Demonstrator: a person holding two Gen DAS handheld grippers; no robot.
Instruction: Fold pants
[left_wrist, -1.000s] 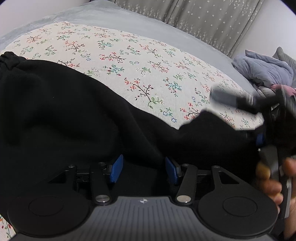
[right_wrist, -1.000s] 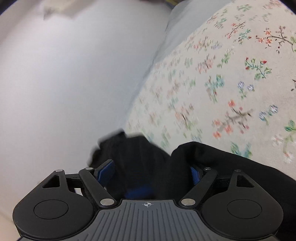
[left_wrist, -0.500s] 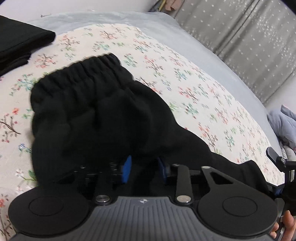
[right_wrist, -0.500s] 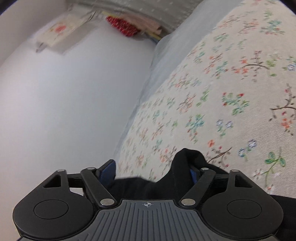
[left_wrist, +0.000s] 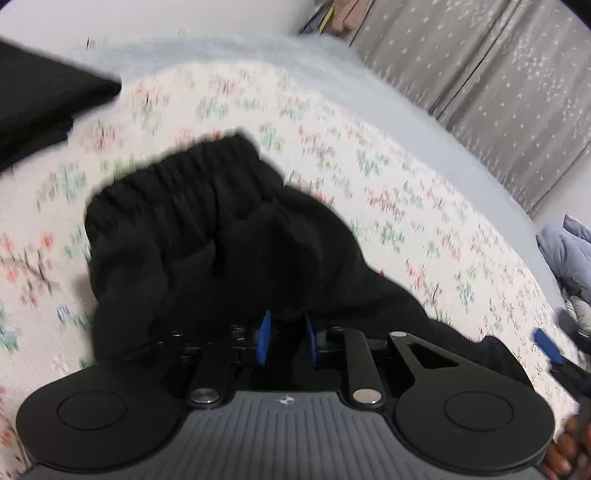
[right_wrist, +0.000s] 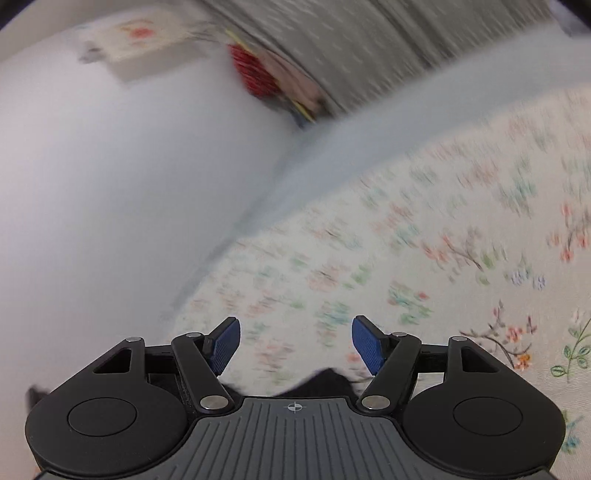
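Observation:
The black pants (left_wrist: 221, 236) lie bunched on the floral bedspread (left_wrist: 388, 206), elastic waistband at the far end. My left gripper (left_wrist: 286, 338) is shut on a fold of the pants' black cloth, its blue pads pinching it. My right gripper (right_wrist: 295, 343) is open and empty above the bedspread (right_wrist: 406, 258); only a small tip of the black pants (right_wrist: 325, 382) shows just under it. The right gripper's blue pad (left_wrist: 548, 345) shows at the right edge of the left wrist view.
A folded black garment (left_wrist: 40, 107) lies at the far left of the bed. A grey-blue blanket heap (left_wrist: 569, 251) sits at the right. Grey curtains (left_wrist: 498, 74) hang behind the bed. A white wall (right_wrist: 110, 184) runs along the bed's edge.
My right gripper has opened and let go of the pants, lifting away. My left gripper has closed further on the cloth and keeps holding it; both views are swinging.

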